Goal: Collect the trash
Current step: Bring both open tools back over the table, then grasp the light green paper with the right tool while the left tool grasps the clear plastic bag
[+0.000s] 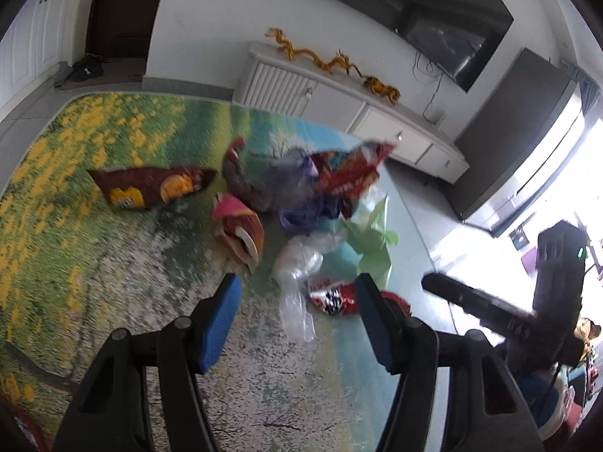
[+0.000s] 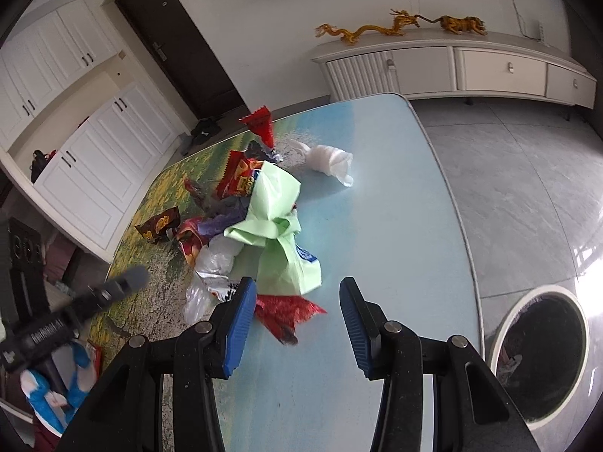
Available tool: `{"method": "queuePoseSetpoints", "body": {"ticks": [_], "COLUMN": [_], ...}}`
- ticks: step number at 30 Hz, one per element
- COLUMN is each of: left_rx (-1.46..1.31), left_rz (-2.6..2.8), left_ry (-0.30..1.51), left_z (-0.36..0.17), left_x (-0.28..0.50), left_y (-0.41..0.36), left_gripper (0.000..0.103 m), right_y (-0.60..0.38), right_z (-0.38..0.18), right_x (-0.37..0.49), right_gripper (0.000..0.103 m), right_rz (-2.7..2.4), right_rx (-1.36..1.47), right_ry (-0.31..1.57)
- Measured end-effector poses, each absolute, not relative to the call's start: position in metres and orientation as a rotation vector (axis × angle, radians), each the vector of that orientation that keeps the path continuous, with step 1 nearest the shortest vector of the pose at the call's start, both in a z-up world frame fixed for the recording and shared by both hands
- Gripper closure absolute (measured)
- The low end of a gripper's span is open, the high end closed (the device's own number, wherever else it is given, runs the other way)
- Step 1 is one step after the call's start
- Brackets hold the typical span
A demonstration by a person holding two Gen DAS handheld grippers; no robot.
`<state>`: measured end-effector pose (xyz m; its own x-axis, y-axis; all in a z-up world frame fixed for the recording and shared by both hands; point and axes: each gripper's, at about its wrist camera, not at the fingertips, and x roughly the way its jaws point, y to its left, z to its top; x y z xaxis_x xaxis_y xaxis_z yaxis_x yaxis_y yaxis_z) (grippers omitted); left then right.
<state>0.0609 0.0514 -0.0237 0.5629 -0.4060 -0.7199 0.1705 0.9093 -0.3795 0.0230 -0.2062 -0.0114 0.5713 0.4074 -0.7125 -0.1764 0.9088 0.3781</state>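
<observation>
Both pairs of jaws stand wide and hold nothing. The left gripper point(image 1: 297, 324) hovers over a clear plastic bag point(image 1: 297, 275); the right gripper point(image 2: 294, 324) hovers just above a red wrapper point(image 2: 286, 312). Beyond them the trash pile point(image 2: 245, 203) lies on the table point(image 2: 395, 226), topped by a green bag point(image 2: 279, 226). Only the right view shows the white wad point(image 2: 329, 160) and the bin point(image 2: 539, 354) on the floor.

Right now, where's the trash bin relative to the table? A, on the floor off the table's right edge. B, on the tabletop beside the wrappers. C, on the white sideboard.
A: in the right wrist view the trash bin stands on the grey floor, past the right edge of the table.
</observation>
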Motion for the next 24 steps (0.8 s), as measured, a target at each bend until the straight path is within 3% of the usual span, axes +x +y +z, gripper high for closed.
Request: {"method": "queuePoseSetpoints", "body": {"ticks": [8, 21, 24], "left_rx": [-0.215, -0.194, -0.201], "left_rz": [-0.367, -0.418, -0.418], "left_ry": [0.993, 1.035, 1.035], "left_z": [-0.053, -0.068, -0.070], "left_x": [0.066, 0.073, 0.071], "left_y": [0.029, 0.017, 0.017], "left_gripper": [0.048, 0.087, 0.093], "right_y": [-0.189, -0.173, -0.173], "right_z": [-0.021, -0.035, -0.039], "right_x": [0.049, 0.070, 0.074], "right_gripper": [0.059, 0.059, 0.066], "right_rz": [0.397, 0.417, 0.415], "right_rx": [0.242, 0.211, 0.217], "right_ry": [0.926, 0.965, 0.975]}}
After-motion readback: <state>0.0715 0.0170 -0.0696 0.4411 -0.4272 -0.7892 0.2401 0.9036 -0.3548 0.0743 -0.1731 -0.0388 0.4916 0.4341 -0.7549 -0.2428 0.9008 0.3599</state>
